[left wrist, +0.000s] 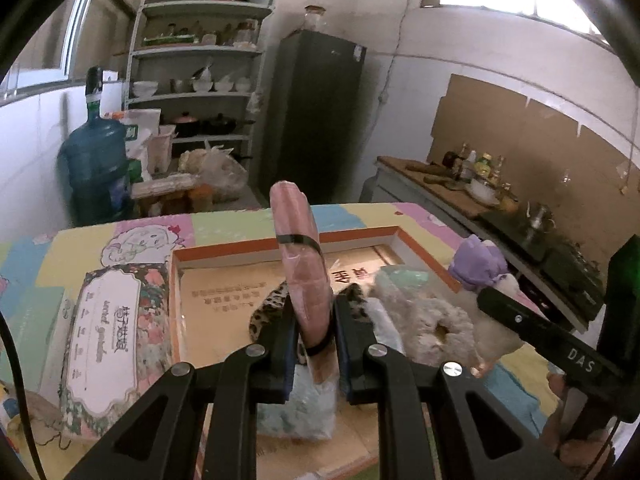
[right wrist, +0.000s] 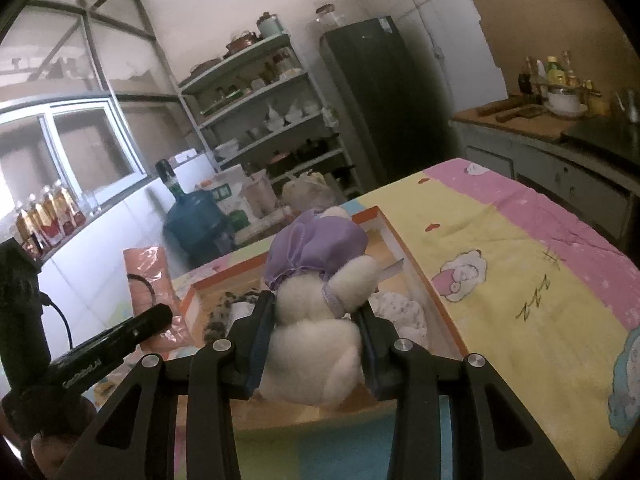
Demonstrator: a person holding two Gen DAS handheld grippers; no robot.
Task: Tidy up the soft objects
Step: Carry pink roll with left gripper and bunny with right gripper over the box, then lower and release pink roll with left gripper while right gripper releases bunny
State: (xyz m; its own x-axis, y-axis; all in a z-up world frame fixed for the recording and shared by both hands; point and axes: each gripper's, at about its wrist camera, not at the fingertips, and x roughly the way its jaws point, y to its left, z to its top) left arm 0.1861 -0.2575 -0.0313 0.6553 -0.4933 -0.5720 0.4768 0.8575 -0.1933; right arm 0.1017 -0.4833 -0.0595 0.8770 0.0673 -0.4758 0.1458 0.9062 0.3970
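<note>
My left gripper (left wrist: 314,328) is shut on a flat pink packet (left wrist: 302,256) ringed by a black band, held upright over the shallow orange-rimmed box (left wrist: 240,250). My right gripper (right wrist: 316,320) is shut on a white plush toy with a purple cap (right wrist: 320,308), above the same box (right wrist: 420,276). Inside the box lie a leopard-print piece (left wrist: 266,312), a fluffy grey-white ring (left wrist: 432,328) and a pale bagged item (left wrist: 296,412). The right gripper and its plush toy (left wrist: 480,264) show at the right of the left wrist view; the pink packet (right wrist: 148,280) shows at the left of the right wrist view.
A floral tissue pack (left wrist: 112,340) lies left of the box on the pastel cartoon cloth (right wrist: 520,280) that covers the table. Behind stand a blue water jug (left wrist: 96,168), a shelf of dishes (left wrist: 200,80), a dark fridge (left wrist: 316,116) and a counter with bottles (left wrist: 472,176).
</note>
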